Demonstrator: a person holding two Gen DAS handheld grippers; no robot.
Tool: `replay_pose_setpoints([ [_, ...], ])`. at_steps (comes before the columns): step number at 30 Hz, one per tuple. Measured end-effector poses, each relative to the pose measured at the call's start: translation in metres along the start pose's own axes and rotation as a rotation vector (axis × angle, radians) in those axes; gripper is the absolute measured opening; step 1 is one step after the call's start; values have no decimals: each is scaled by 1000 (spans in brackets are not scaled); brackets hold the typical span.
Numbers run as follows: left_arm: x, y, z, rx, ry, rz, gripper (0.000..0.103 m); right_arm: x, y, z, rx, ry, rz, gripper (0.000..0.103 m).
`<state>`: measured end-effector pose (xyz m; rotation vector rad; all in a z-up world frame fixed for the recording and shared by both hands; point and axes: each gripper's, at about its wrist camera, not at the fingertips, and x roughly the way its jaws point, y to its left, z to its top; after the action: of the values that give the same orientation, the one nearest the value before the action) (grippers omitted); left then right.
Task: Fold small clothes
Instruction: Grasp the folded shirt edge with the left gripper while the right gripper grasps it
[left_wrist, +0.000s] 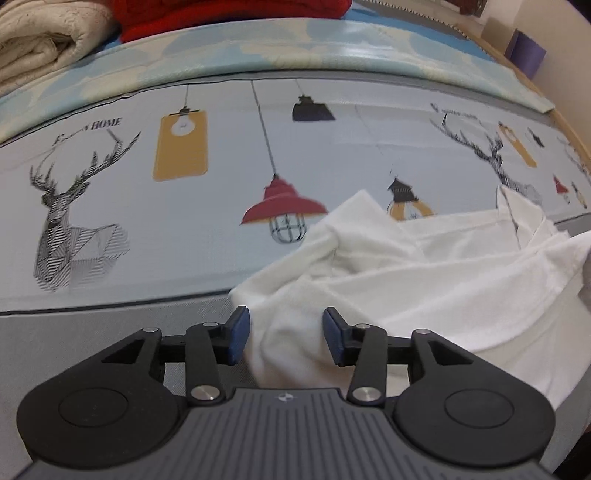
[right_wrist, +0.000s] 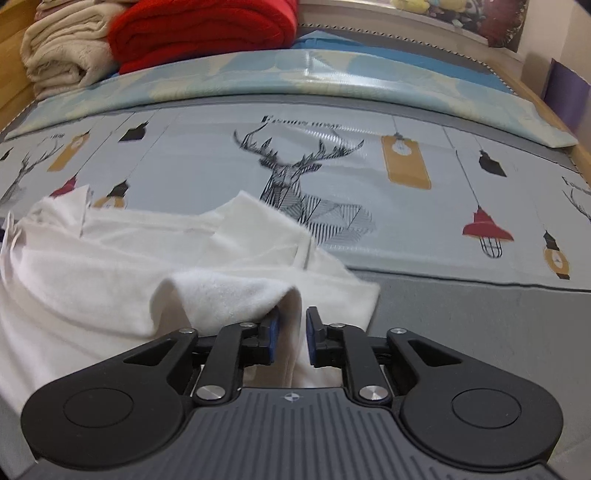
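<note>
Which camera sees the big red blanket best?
The right wrist view: the red blanket shows nearly whole, folded beside the cream blanket. The left wrist view catches only its bottom edge.

Garment (left_wrist: 424, 280) crumpled on the bed (left_wrist: 207, 206), near its front edge. Left gripper (left_wrist: 286, 338) over the garment's left end, right gripper (right_wrist: 292, 338) over its right end, cloth between the fingers of each. Folded blankets (right_wrist: 155, 40) stacked at the bed's far left corner, behind a mat (right_wrist: 295, 74) across the back.
</note>
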<state>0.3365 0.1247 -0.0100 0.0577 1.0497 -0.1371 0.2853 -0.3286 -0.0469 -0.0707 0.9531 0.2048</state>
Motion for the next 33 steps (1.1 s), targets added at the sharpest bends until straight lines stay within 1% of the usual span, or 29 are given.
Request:
replay_pose_setpoints([
  [2, 0, -2, 4, 4, -22, -20, 48, 4, -5, 7, 45, -13, 17, 19],
  [4, 0, -5, 7, 22, -34, -54, 43, 10, -9, 12, 88, -19, 33, 19],
  [5, 1, -7, 8, 32, -31, -62, 42, 13, -10, 13, 103, -17, 44, 19],
  [7, 4, -9, 8, 65, -16, -50, 42, 19, -10, 14, 106, -5, 58, 19],
  [9, 7, -5, 7, 69, 3, -42, 42, 26, -8, 15, 88, 5, 60, 19],
  [12, 7, 5, 8, 41, 6, -52, 42, 31, -6, 17, 85, 8, 66, 19],
  [14, 1, 18, 11, -21, -24, -61, 42, 32, -7, 20, 99, -3, 78, 19],
  [16, -3, 32, 14, -100, -41, -97, 42, 31, -7, 24, 115, -19, 83, 20],
  [17, -4, 34, 14, -108, -42, -118, 42, 32, -7, 25, 124, -21, 88, 21],
  [18, -5, 32, 13, -87, -40, -131, 42, 34, -7, 26, 130, -17, 95, 21],
  [20, -5, 22, 10, -13, -31, -126, 42, 37, -3, 26, 120, -5, 103, 21],
  [22, 0, 15, 6, 31, -4, -120, 42, 39, 2, 26, 102, 7, 113, 21],
  [24, 3, 13, 5, 42, 9, -110, 42, 41, 6, 26, 93, 17, 120, 22],
  [27, 7, 13, 4, 29, 17, -112, 42, 43, 11, 24, 71, 33, 114, 22],
  [33, 12, 4, 3, 64, 23, -104, 42, 42, 12, 23, 61, 31, 108, 22],
])
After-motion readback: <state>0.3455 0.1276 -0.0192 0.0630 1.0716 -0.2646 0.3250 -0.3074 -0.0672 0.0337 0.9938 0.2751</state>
